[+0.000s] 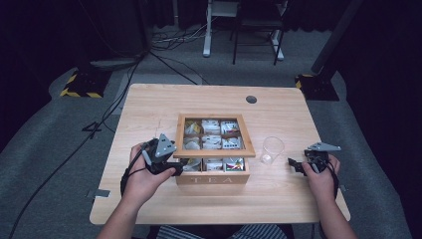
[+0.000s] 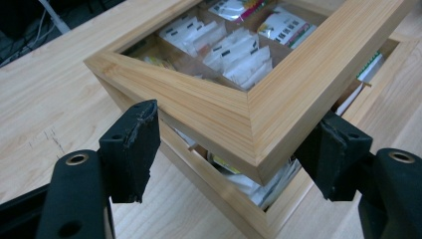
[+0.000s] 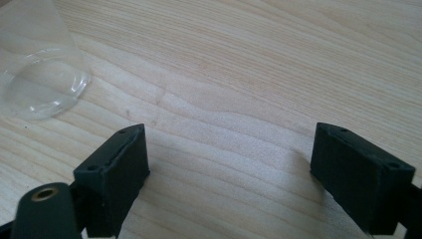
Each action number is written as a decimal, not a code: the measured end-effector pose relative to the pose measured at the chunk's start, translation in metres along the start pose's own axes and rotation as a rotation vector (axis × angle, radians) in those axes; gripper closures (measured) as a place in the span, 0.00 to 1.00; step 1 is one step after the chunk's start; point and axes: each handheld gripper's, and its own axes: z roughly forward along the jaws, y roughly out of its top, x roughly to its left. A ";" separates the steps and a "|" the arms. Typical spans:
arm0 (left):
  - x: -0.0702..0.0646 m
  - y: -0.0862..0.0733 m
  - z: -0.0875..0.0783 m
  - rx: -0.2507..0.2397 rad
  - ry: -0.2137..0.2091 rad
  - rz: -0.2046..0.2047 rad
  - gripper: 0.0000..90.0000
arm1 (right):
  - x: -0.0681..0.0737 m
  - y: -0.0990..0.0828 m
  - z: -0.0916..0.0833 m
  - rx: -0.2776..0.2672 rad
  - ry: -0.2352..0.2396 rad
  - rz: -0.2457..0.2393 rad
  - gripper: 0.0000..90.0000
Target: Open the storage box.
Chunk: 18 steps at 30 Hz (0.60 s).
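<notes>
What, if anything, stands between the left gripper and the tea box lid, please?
Nothing visible does. The left gripper already straddles the near corner of the raised lid, its jaws apart on either side and not pressing it. The tea box lies below, tea bags inside.

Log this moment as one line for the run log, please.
left gripper: open, jaws astride the lid corner | lid: raised over the tea box | right gripper: open, empty, beside the cup
</notes>
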 end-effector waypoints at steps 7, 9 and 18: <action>0.007 0.003 0.000 -0.083 0.000 -0.017 0.33 | 0.000 0.000 0.000 0.000 0.001 -0.002 0.17; 0.010 0.003 0.000 -0.104 0.002 -0.027 0.33 | 0.000 0.000 0.000 0.000 0.001 -0.002 0.17; 0.021 0.007 -0.001 -0.179 0.012 -0.058 0.33 | 0.000 0.000 0.000 0.000 0.001 -0.002 0.17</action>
